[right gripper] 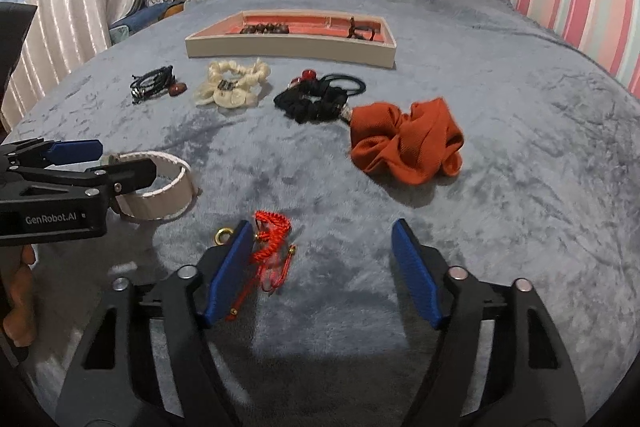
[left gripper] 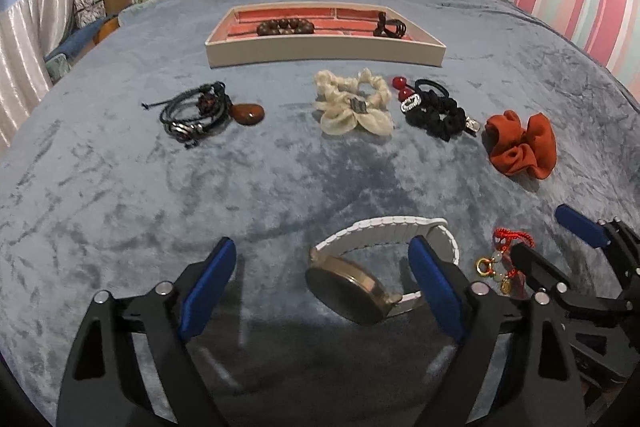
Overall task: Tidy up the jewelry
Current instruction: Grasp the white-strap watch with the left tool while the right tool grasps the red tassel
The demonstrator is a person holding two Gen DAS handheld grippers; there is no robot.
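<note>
Watch [left gripper: 360, 283] between spread left tool [left gripper: 320, 287] fingers; blanket [left gripper: 200, 187] around.

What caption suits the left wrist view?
Open left tongs straddle the white-strapped watch on the blue blanket, tray beyond.

we hold our left gripper [left gripper: 322, 281] low with its jaws wide apart. our right gripper [right gripper: 322, 269] is just beside it, also low, the jaws spread wide.
</note>
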